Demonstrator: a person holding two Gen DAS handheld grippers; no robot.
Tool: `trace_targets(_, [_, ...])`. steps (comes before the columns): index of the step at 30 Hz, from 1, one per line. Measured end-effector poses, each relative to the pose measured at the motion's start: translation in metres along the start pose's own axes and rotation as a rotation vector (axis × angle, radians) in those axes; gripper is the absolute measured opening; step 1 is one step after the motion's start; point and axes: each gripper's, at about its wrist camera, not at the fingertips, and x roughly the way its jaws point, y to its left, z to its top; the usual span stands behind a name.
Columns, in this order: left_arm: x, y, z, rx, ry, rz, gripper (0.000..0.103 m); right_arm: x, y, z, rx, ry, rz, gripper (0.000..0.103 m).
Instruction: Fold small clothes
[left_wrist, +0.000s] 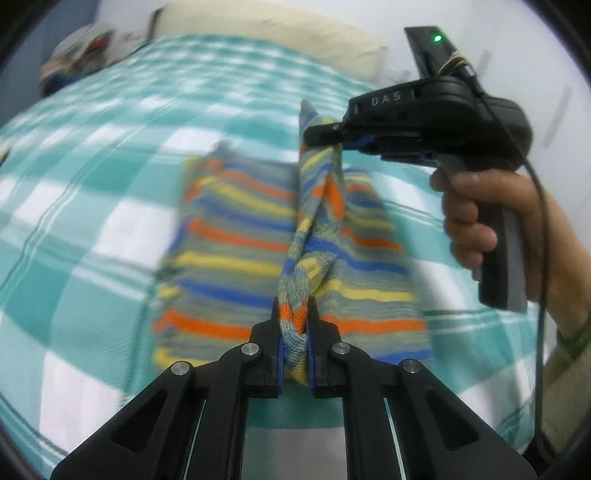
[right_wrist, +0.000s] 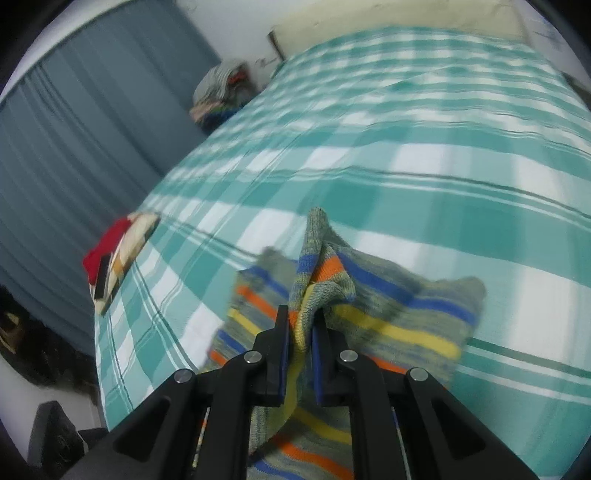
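A striped knitted garment (left_wrist: 236, 236) in grey, blue, orange and yellow lies on a bed covered by a teal-and-white checked sheet (left_wrist: 92, 155). The left tongs (left_wrist: 293, 314) are clenched on a raised fold of the knit; the right tongs (right_wrist: 303, 325), held in a person's hand (left_wrist: 480, 225), grip another bunched edge.

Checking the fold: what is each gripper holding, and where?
Both hold the striped knit garment: left gripper and right gripper each pinch a raised edge fold.
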Motion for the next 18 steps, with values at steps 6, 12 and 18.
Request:
trace_targets(6, [0.014,0.034,0.001,-0.116,0.048,0.019,0.008,0.071,0.048,0.007,-0.071,0.075,-0.031,0.011])
trace_targets(12, [0.008,0.048,0.000,-0.137,0.068,0.056,0.020,0.109,0.049,0.007,-0.038,0.107,-0.036,0.013])
trace_targets(18, [-0.014,0.067,-0.004,-0.183,0.026,0.130,0.046,0.112,0.021,0.006,0.201,0.037,0.210,0.026])
